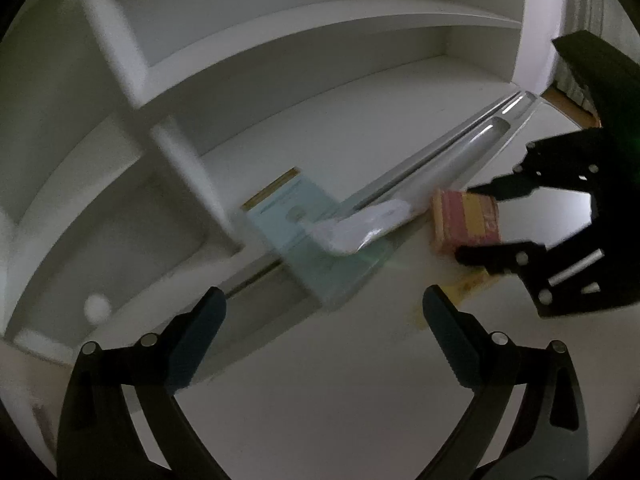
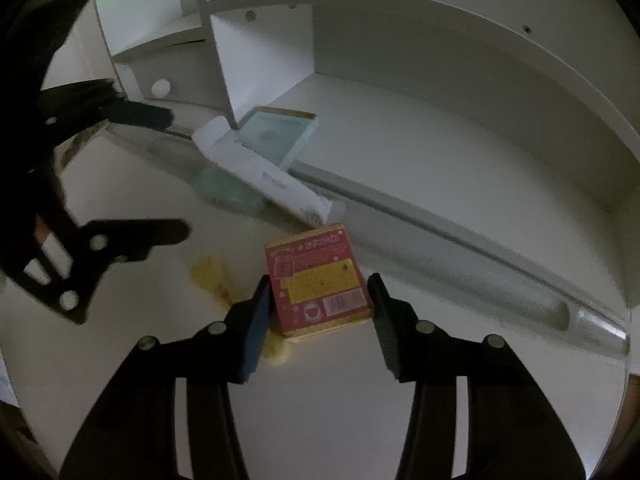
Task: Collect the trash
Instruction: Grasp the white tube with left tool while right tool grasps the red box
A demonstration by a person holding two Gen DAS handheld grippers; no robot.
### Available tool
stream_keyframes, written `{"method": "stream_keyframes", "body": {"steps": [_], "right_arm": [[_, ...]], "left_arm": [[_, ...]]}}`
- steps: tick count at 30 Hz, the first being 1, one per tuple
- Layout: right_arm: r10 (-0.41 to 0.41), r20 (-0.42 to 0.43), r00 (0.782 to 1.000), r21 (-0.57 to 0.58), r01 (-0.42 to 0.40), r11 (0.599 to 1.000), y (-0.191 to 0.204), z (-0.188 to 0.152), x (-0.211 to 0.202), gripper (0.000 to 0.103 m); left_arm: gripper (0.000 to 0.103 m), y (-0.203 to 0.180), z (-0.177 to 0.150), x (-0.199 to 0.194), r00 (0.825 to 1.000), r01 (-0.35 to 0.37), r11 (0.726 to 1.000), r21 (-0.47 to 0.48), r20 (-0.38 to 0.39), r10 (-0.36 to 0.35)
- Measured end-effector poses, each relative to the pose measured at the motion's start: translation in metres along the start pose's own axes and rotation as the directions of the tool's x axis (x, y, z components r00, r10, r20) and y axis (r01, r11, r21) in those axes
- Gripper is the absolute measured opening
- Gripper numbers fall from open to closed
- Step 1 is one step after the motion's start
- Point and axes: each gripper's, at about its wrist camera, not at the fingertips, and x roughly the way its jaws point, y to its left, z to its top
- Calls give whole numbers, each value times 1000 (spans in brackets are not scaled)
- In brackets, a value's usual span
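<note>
The right gripper (image 2: 320, 312) has its fingers apart, bracketing the red and yellow carton (image 2: 318, 280) on the table (image 2: 320, 400); closing off-centre could skid it into the white box (image 2: 264, 176), while the left gripper (image 1: 324, 336) hangs empty, fingers apart.

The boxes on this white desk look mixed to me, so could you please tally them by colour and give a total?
Red and yellow box: 1
White box: 1
Pale blue box: 1
Total: 3 boxes
</note>
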Motion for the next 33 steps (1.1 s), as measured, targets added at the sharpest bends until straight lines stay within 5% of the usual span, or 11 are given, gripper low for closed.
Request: {"method": "stream_keyframes", "body": {"steps": [9, 10, 12, 16, 19, 21, 22, 26, 33], "right_arm": [[-68, 65, 996, 159, 57, 986, -52, -67, -69, 48], [-67, 68, 995, 178, 54, 983, -56, -74, -72, 48], [-51, 75, 996, 216, 33, 976, -63, -87, -74, 48], [-23, 96, 995, 256, -3, 967, -65, -103, -76, 48], [2, 115, 993, 271, -33, 962, -67, -102, -69, 48], [12, 122, 992, 272, -46, 961, -68, -103, -67, 48], [19, 124, 992, 273, -52, 961, -67, -103, -65, 48], [28, 125, 992, 282, -63, 957, -70, -110, -62, 48], [-19, 122, 992, 312, -20, 950, -79, -122, -75, 48]], "left_arm": [[95, -34, 39, 16, 1000, 1, 995, 103, 5, -1], [92, -37, 42, 20, 1000, 8, 994, 110, 1, -9], [68, -42, 48, 29, 1000, 19, 990, 138, -19, -16], [64, -51, 54, 47, 998, 10, 980, 199, -58, 2], [60, -50, 58, 52, 995, 66, 978, 196, -89, -49], [24, -45, 59, 53, 980, 175, 974, 143, -121, -159], [22, -44, 58, 53, 970, 220, 969, 116, -130, -205], [11, -48, 55, 49, 978, 180, 978, 101, -128, -167], [10, -65, 55, 25, 992, 109, 990, 95, -78, -102]]}}
